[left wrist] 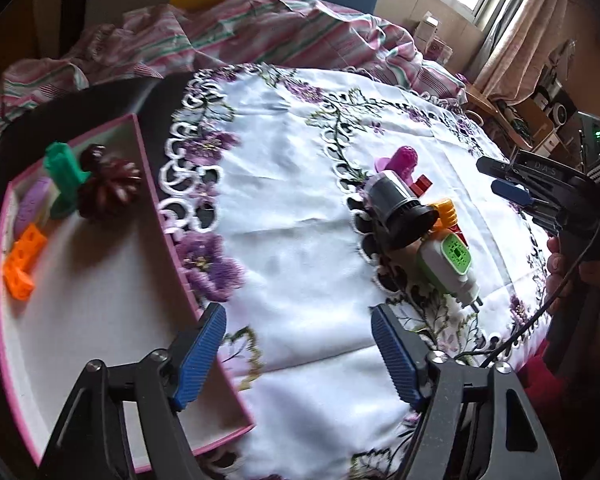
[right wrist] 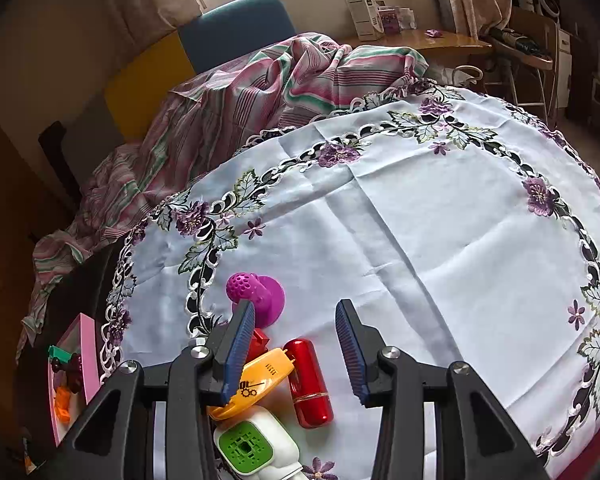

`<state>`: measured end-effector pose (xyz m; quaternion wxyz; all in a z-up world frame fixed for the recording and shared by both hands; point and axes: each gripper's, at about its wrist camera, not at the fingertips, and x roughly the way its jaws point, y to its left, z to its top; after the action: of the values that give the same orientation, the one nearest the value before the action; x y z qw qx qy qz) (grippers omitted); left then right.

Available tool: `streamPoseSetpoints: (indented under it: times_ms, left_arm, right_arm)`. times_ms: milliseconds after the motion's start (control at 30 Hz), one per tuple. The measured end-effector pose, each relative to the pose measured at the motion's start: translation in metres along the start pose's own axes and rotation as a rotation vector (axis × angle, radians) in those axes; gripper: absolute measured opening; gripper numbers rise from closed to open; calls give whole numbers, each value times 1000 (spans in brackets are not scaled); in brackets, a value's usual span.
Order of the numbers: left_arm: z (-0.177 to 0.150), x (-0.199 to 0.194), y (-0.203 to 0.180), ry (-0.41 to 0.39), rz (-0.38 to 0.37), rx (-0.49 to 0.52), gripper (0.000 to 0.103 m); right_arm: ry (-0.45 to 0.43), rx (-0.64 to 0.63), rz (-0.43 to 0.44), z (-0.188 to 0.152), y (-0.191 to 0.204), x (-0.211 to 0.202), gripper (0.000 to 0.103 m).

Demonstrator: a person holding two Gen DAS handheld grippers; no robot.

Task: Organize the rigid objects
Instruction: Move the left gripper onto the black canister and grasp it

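While right tongs [right wrist: 296, 350] gape, red cylinder [right wrist: 309, 384] lies beneath, untouched

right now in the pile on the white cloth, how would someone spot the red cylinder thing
Start at the white embroidered tablecloth and find the small cluster of objects near its edge, in front of the right hand-held gripper. The red cylinder lies on its side at the right end of that cluster, beside the yellow piece. It alone is glossy metallic red with rounded ends.
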<state>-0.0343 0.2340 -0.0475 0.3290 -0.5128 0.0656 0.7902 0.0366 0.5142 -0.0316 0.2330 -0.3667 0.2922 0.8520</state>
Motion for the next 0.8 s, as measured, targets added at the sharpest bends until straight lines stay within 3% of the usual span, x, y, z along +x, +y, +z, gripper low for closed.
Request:
streamPoseSetpoints:
  times_ms: [200, 433, 600, 700, 800]
  left_arm:
    - [25, 23, -17, 40, -88, -29, 64]
    - [68, 60, -34, 93, -218, -141, 64]
    - [89, 95, -46, 132, -201, -173, 64]
    - [93, 114, -54, 167, -182, -146, 68]
    - [91, 121, -61, 170, -156, -105, 65]
  right_arm:
    - [3, 1, 7, 0, 0, 0, 42]
    - [12, 12, 16, 2, -1, 3, 42]
    - [19, 30, 28, 2, -4, 4, 42]
    - [20, 35, 29, 3, -5, 4, 42]
    - [26, 40, 32, 4, -6, 7, 42]
